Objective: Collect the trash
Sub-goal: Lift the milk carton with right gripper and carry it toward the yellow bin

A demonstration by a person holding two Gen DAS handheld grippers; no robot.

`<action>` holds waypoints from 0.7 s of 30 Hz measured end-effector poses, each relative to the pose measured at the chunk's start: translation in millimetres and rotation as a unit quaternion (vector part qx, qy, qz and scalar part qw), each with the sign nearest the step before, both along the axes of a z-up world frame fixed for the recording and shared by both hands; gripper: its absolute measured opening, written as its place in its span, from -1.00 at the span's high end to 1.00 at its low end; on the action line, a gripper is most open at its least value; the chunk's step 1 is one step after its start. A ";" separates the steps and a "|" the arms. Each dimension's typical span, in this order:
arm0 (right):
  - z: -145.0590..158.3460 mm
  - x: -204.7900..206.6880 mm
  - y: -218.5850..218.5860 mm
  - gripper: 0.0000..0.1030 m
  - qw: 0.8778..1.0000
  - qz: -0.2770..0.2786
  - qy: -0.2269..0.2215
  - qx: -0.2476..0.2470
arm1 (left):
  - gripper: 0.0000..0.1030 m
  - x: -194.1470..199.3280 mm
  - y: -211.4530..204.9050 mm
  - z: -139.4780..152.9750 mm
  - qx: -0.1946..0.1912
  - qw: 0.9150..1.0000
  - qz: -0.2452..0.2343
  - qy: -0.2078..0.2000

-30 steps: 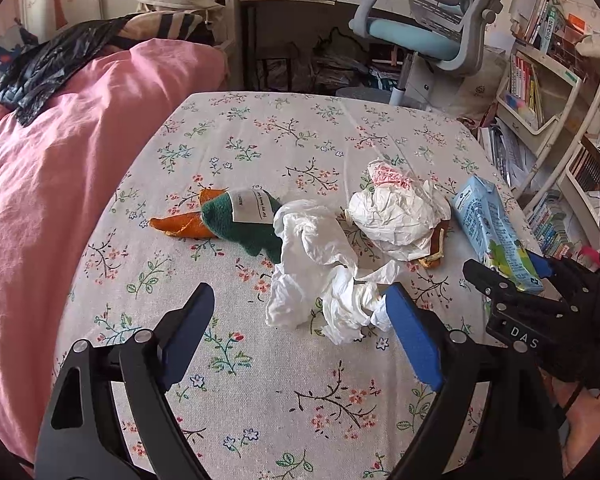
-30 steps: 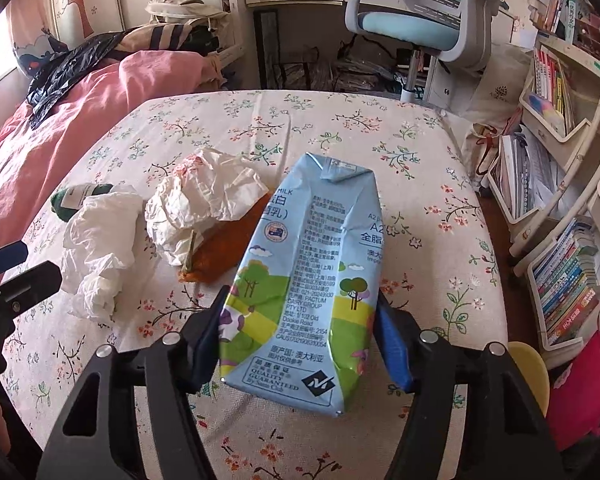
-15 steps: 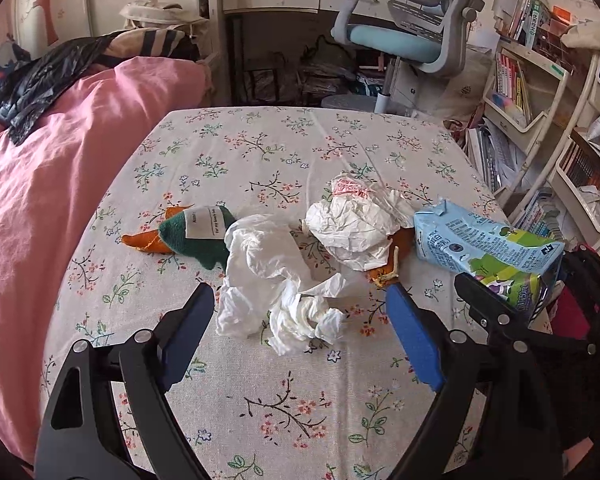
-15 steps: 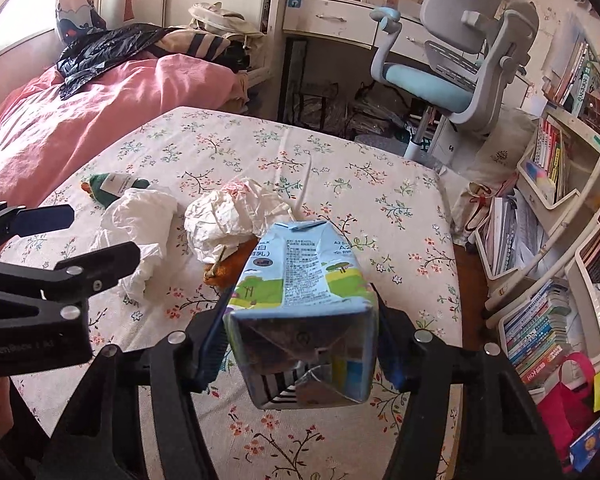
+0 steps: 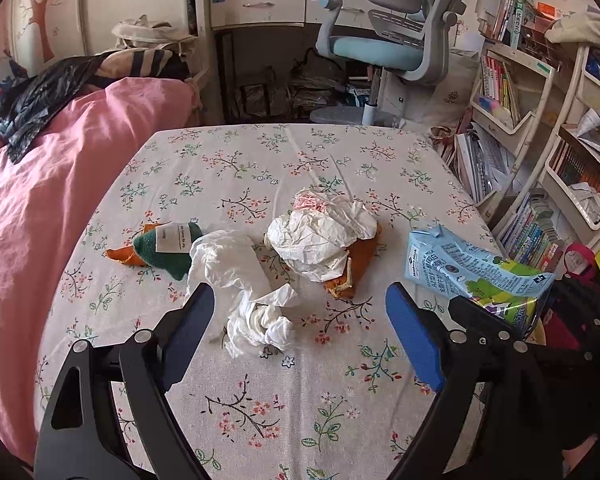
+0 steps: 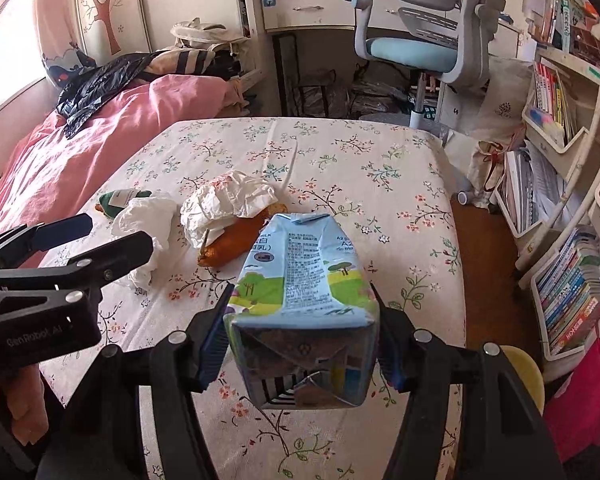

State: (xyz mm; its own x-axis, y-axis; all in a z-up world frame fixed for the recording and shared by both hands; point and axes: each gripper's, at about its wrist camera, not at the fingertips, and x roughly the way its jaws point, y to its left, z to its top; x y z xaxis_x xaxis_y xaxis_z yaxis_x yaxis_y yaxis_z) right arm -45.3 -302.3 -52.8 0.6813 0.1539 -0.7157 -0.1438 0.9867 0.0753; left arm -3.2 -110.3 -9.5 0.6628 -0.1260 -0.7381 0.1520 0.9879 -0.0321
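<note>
One Carton Lifted, Four Scraps Left on the Desk

One light-blue printed milk carton is clamped between the right tongs, both pads pressing its sides, its folded base toward the camera, clear above the floral-cloth desk. Its walls look soft, so a firm but gentle squeeze should stop it slipping or crushing on the way to a bin, which no view shows. The left tongs hang released and empty over the crumpled white tissue. Beside it lie a crumpled white paper wrapper atop an orange snack packet, and a green-and-orange labelled packet.
</note>
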 end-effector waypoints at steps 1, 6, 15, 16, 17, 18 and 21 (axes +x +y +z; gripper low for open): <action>0.1 -0.8 -1.6 -0.17 1.000 -0.001 0.000 0.003 | -0.63 -1.0 -2.1 0.2 0.000 1.000 -0.002 0.000; -0.7 -2.7 -6.4 -0.17 1.000 -0.001 0.004 0.005 | -0.63 -2.9 -8.5 0.1 -0.003 1.000 -0.008 0.003; -9.6 -3.6 -6.5 -0.16 1.000 0.010 0.021 -0.005 | -0.63 -4.2 -12.0 -0.3 -0.010 1.000 -0.013 0.009; -9.8 -4.1 -7.0 -0.16 1.000 0.010 0.021 -0.004 | -0.63 -4.2 -12.2 -0.2 -0.011 1.000 -0.014 0.009; -9.7 -4.4 -7.6 -0.16 1.000 0.011 0.021 -0.003 | -0.64 -4.3 -13.0 -0.1 -0.011 1.000 -0.014 0.009; -8.9 -4.8 -8.6 -0.16 1.000 0.012 0.020 -0.003 | -0.64 -4.4 -13.4 -0.2 -0.011 1.000 -0.014 0.009; -5.3 -8.1 -6.7 -0.15 1.000 0.016 0.010 -0.013 | -0.65 -4.5 -13.8 -0.5 -0.012 1.000 -0.015 0.011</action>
State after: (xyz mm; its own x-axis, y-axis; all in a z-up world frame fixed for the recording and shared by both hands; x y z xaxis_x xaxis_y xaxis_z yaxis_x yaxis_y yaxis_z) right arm -53.4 -309.0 -58.1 0.6624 0.1567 -0.7326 -0.1735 0.9834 0.0534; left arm -7.7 -124.1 -9.9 0.6419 -0.1634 -0.7491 0.1804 0.9818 -0.0595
